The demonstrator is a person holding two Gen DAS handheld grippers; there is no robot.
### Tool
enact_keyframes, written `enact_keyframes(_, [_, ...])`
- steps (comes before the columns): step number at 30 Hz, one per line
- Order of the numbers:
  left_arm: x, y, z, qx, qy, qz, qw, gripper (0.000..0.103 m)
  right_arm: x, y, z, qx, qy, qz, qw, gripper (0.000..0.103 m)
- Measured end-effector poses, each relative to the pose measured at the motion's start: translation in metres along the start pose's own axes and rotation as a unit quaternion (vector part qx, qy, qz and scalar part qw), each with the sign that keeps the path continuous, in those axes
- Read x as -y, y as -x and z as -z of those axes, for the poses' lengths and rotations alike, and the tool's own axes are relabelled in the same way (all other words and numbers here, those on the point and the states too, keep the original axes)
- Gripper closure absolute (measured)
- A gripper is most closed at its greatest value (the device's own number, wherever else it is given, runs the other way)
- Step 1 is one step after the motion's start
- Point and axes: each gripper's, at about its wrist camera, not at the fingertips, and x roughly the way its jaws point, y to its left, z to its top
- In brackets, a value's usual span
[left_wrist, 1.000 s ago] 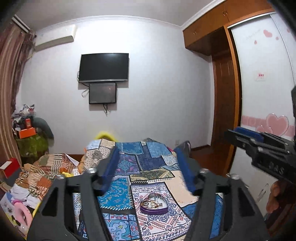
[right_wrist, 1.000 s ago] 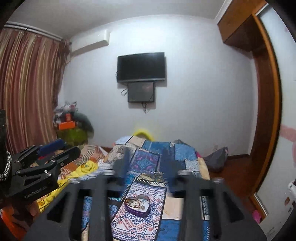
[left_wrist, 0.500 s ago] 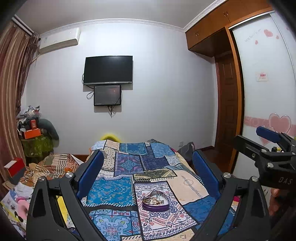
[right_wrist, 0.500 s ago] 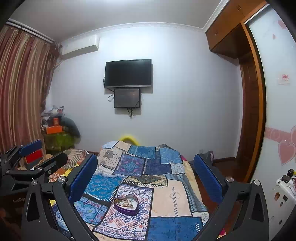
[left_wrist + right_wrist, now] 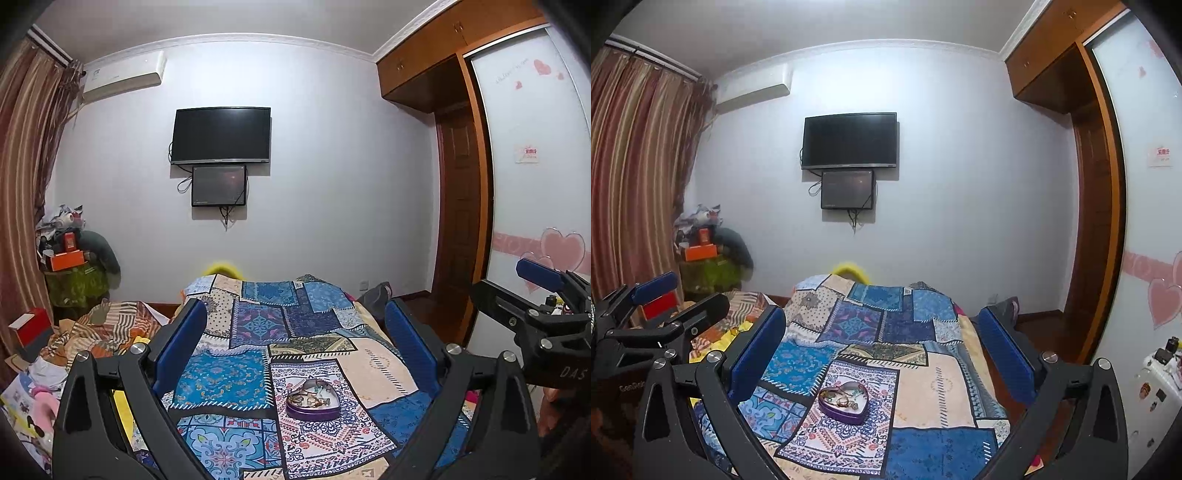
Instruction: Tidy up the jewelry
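- Bedroom seen from two hand-held grippers, both raised above a bed [image 5: 373, 365] covered in a blue patchwork quilt.
- Left gripper [image 5: 295, 332]: its blue-padded fingers stand wide apart, holding nothing.
- Right gripper [image 5: 882, 332]: fingers likewise spread wide, empty.
- Heart-shaped purple tin [image 5: 313, 399], open and holding a tangle of jewelry [image 5: 312, 393], sits on the quilt ahead of and below both tools, touching neither.
- From the left gripper the tin lies nearly dead ahead, a little toward its right finger; from the right gripper it [image 5: 843, 401] lies ahead but toward its left finger.
- The heart's point aims away from the tools and to the right.
- Neither tool looks clearly nearer; the left seems better lined up for a straight reach down.
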Motion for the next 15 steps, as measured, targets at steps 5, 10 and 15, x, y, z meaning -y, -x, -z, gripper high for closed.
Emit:
enact_keyframes(5, [-0.0008,-0.0016,0.0010,-0.002,0.001,-0.002,1.0000,0.005,0.0010,-0.0010,-0.0010,-0.002,0.001,-0.001,1.000,0.000])
enact_keyframes(10, [-0.0017,-0.0026,-0.0001,0.000,0.005,-0.005,1.0000,0.001,0.0027,-0.0002,-0.0009,-0.005,0.000,-0.001,1.000,0.000])
enact_keyframes(15, [-0.0029,-0.0049,-0.0009,-0.001,0.007,-0.007,0.9999,0.001,0.0041,-0.0017,-0.0013,-0.010,-0.003,0.000,1.000,0.000])
